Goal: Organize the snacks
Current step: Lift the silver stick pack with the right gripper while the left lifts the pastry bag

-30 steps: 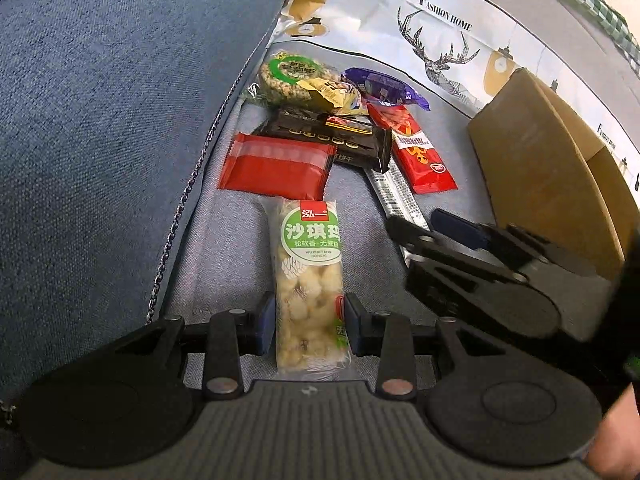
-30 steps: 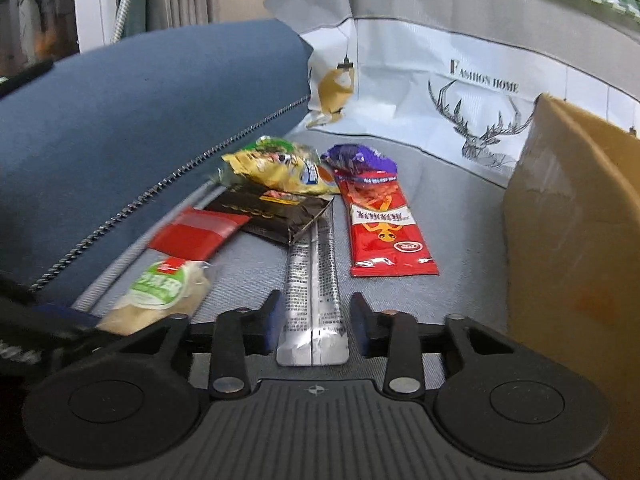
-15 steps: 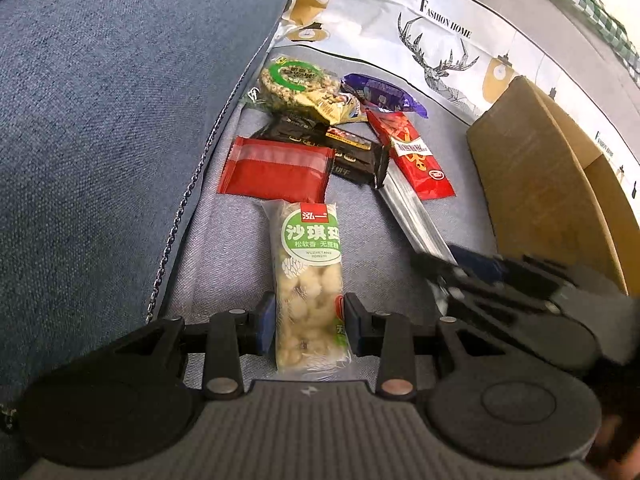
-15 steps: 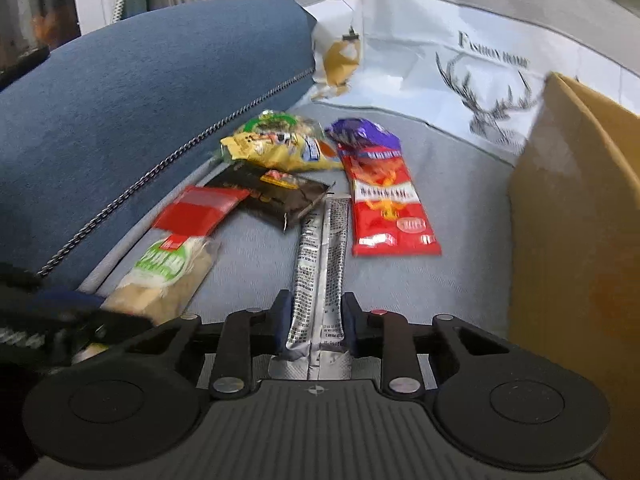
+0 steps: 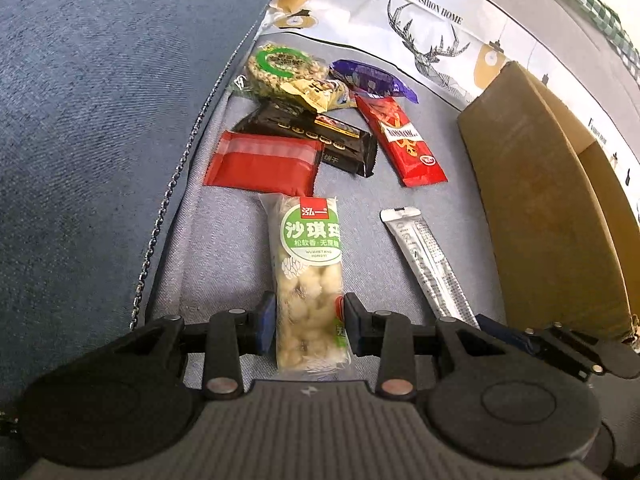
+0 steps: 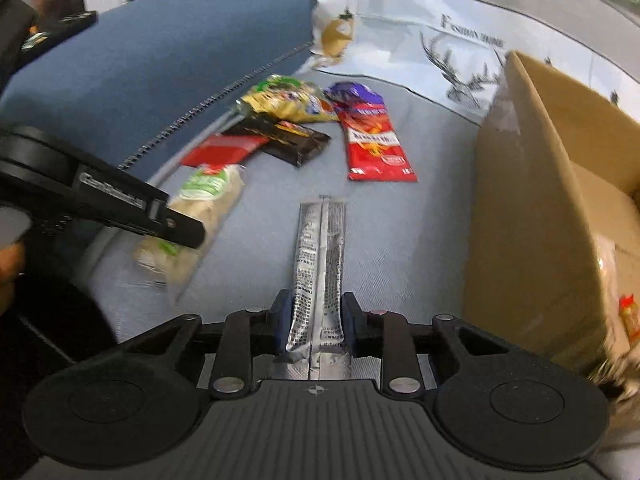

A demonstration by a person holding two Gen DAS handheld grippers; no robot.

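Observation:
My left gripper (image 5: 310,322) is shut on the near end of a clear puffed-rice bar pack with a green label (image 5: 310,264), which lies on the grey seat. My right gripper (image 6: 316,320) is shut on a silver stick sachet (image 6: 320,256), whose foil creases between the pads. That sachet (image 5: 428,260) shows in the left wrist view, slanting toward the right gripper (image 5: 494,326) at the lower right. The green-label pack (image 6: 200,208) appears blurred at left in the right wrist view, under a left gripper finger (image 6: 180,232). An open cardboard box (image 6: 532,200) stands to the right.
Loose snacks lie further back: a red pack (image 5: 260,164), a black bar (image 5: 316,136), a long red pack (image 5: 404,144), a purple wrapper (image 5: 372,80) and a green-ringed cake (image 5: 280,68). A blue cushion (image 5: 100,100) rises on the left, a deer-print cloth (image 5: 400,20) behind.
My right gripper closed on the silver sachet and drew it back from the pile, toward the box side. The left gripper and its pack stayed put.

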